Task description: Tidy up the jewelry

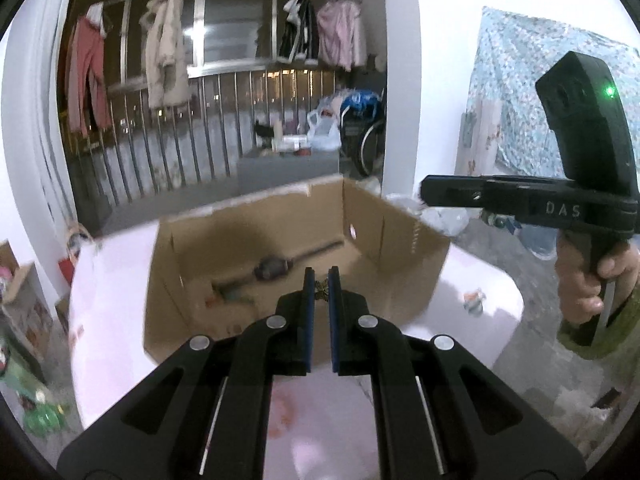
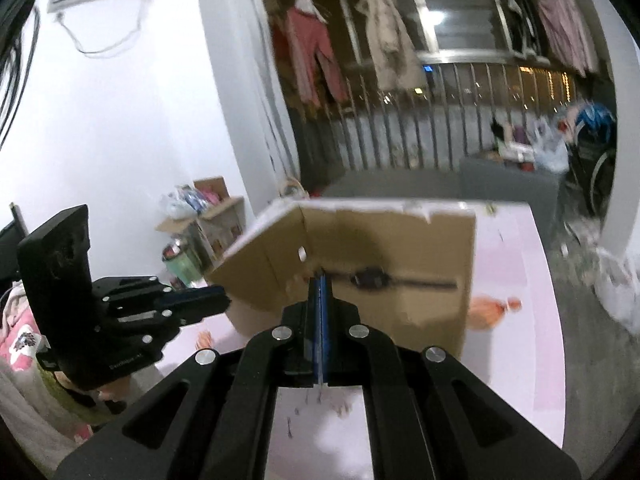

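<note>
An open cardboard box (image 1: 400, 240) stands on a pale pink table (image 1: 108, 300). A dark wristwatch (image 1: 272, 267) lies on its floor, with a small blurred colourful item (image 1: 230, 294) near it. My left gripper (image 1: 321, 276) is shut on a small bronze jewelry piece (image 1: 321, 292) and holds it above the box's near side. My right gripper (image 2: 320, 280) is shut with nothing visible in it, in front of the box (image 2: 400, 236), where the watch (image 2: 370, 279) shows. It is also seen from the side in the left wrist view (image 1: 424, 194).
A small colourful trinket (image 1: 474, 300) lies on the table right of the box. An orange item (image 2: 492, 308) lies beside the box in the right wrist view. Boxes and bags stand on the floor at left (image 2: 204, 216). A railing with hanging clothes (image 1: 164, 52) is behind.
</note>
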`<state>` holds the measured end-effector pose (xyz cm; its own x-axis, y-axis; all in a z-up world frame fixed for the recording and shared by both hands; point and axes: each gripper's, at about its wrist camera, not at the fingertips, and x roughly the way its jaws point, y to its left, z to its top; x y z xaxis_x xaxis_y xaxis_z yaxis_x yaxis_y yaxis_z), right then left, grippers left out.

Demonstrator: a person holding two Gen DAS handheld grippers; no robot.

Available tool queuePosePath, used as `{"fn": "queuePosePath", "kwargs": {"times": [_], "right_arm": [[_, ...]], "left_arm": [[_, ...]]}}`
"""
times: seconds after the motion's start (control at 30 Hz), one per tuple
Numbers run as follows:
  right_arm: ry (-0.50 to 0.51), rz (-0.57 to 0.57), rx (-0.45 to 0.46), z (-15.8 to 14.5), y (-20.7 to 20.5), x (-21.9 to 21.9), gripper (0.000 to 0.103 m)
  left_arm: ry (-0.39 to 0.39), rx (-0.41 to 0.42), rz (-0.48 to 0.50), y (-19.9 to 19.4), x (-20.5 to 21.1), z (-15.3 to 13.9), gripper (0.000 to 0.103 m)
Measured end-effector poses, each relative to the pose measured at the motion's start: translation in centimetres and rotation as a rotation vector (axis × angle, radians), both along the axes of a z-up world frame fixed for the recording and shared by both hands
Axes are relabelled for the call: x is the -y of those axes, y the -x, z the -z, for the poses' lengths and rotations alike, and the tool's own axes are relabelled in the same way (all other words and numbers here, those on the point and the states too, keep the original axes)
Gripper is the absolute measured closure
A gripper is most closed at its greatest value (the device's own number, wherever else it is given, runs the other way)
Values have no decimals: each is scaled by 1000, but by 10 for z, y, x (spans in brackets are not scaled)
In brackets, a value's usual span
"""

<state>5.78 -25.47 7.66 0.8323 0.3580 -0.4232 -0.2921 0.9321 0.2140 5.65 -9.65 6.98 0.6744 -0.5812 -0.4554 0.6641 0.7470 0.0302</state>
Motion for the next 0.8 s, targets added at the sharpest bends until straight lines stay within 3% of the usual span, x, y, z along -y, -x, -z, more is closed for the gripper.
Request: {"fn": "queuePosePath", "kwargs": {"times": [0.1,0.23,0.5,0.53,0.6,0.7,0.8], "right_arm": [[10,-13,25,-9,-15,-4,102],[39,-3,11,-8,-36,-6,102],[84,73,-196,28,-69,-6,102],[78,82,-208,31,-69,-5,100],[71,93,-235,35,-67,-3,97],[53,118,-239,36,-59,-1,75],[49,128,-236,34,-53,-2,67]], "left_arm": [[12,-1,-2,-20,9,-8,97],[19,-76,-30,-59,22,-3,98],[-15,-282,-84,-115,37,31,96],[-14,-293,-85,-116,37,34,93],[-13,-299,-104,-116,34,36,75],[3,-278,-114,-105,25,33,65],[13,-263,-132,-95,20,29,58]]}}
